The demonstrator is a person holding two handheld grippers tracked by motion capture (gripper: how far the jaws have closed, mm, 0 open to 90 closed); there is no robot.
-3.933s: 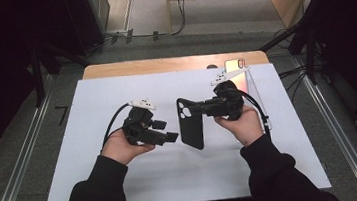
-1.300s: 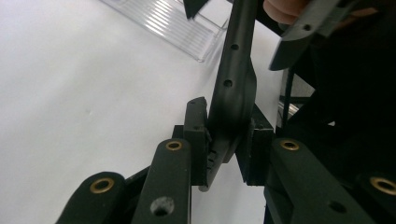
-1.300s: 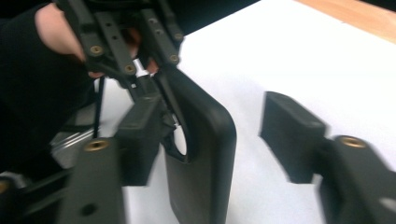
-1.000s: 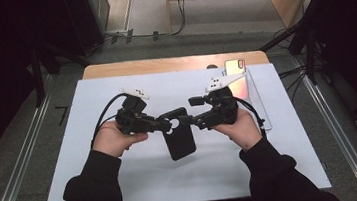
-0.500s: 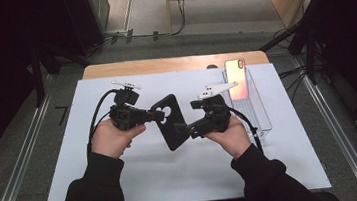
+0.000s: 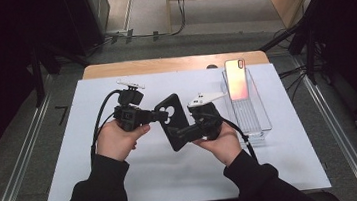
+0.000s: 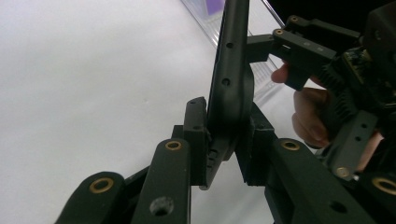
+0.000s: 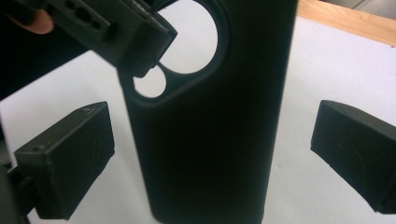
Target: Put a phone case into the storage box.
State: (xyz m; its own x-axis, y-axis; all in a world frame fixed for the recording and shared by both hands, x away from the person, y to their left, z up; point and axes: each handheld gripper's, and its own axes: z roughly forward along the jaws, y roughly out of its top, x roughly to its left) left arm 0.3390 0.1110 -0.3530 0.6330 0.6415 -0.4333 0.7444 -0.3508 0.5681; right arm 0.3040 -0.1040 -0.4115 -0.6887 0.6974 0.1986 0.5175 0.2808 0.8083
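While clamped in the left gripper [image 6: 160, 115], black phone case [image 6: 174, 121] over white tabletop [image 6: 73, 167], right gripper [image 6: 182, 132] jaws apart.

White table [image 6: 75, 191] (wooden edge), grey floor [image 6: 22, 162].

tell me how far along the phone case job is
Done: the black phone case is off the table, clamped at its camera-cutout end by the left gripper. In hand: the right gripper has just opened, its pads clear of the case. Left: the phone sits uncased in the clear tray.
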